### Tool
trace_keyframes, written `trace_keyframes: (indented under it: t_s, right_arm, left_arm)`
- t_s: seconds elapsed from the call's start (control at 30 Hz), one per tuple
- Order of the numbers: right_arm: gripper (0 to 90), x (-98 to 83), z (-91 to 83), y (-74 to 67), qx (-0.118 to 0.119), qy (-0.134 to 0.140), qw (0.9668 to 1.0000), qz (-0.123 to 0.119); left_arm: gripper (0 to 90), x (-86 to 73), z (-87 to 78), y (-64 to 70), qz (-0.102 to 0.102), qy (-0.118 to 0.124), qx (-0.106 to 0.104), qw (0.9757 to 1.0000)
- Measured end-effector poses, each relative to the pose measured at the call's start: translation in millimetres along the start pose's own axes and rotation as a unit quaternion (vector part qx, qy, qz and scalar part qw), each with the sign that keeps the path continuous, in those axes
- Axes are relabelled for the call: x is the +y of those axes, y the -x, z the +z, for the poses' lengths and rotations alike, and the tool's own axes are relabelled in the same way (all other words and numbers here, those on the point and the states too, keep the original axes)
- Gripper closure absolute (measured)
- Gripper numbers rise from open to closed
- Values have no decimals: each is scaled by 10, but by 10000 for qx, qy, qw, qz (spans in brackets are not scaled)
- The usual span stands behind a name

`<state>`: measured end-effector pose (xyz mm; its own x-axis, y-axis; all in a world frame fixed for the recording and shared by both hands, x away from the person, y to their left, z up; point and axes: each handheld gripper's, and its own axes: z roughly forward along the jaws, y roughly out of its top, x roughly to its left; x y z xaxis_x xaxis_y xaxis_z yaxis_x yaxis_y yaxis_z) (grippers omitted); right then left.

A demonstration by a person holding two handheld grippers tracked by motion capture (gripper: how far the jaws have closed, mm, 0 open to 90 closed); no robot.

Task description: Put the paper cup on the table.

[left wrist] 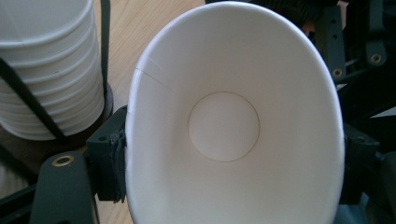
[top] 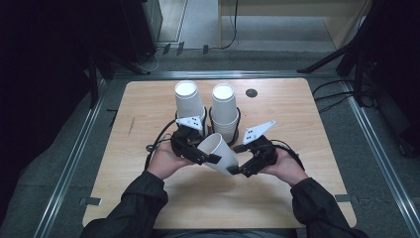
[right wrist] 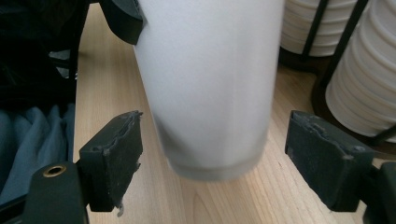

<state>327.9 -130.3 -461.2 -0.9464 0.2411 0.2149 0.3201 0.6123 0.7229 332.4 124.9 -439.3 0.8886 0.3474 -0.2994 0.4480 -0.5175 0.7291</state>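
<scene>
A single white paper cup [top: 218,151] is held tilted above the table, between the two grippers. My left gripper [top: 208,149] is shut on it near the rim. In the left gripper view the pads [left wrist: 112,161] press both sides of the cup [left wrist: 224,121], whose mouth is squeezed to an oval. My right gripper [top: 236,159] is at the cup's base. In the right gripper view both pads [right wrist: 116,151] stand clear of the cup's base [right wrist: 210,84], with a gap on each side, so the right gripper [right wrist: 219,158] is open.
Two stacks of white cups [top: 188,101] [top: 224,106] stand in black wire holders at the middle back of the wooden table [top: 148,198], just behind the grippers. A small black disc [top: 251,92] lies near the far edge. Metal rails run along both sides.
</scene>
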Motion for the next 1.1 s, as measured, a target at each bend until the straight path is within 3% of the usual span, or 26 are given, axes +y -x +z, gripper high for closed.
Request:
trace_keyframes:
  t_s: [0.13, 0.37, 0.43, 0.7, 0.8, 1.1]
  right_arm:
    - [194, -16, -26, -10, -139, 7, 9999, 20]
    - [194, -46, -25, -5, -427, -37, 9990, 111]
    - [194, -63, -22, 6, -678, -14, 9975, 207]
    - [194, -98, -75, 30, -916, -20, 9953, 316]
    - [193, -117, -102, 59, -837, 45, 9957, 399]
    - [193, -164, -111, 112, -1032, -67, 9933, 523]
  left_arm:
    - [203, -9, -39, -2, 99, -132, 155, 9997]
    - [202, -25, -56, -16, 88, -291, 198, 9993]
    - [202, -25, -62, -16, 113, -391, 233, 9989]
    - [202, -49, -127, -30, 138, -556, 337, 9978]
    - [201, -60, -155, -38, 115, -532, 337, 9980]
    - [199, -145, -302, -87, 2, -564, 487, 9972]
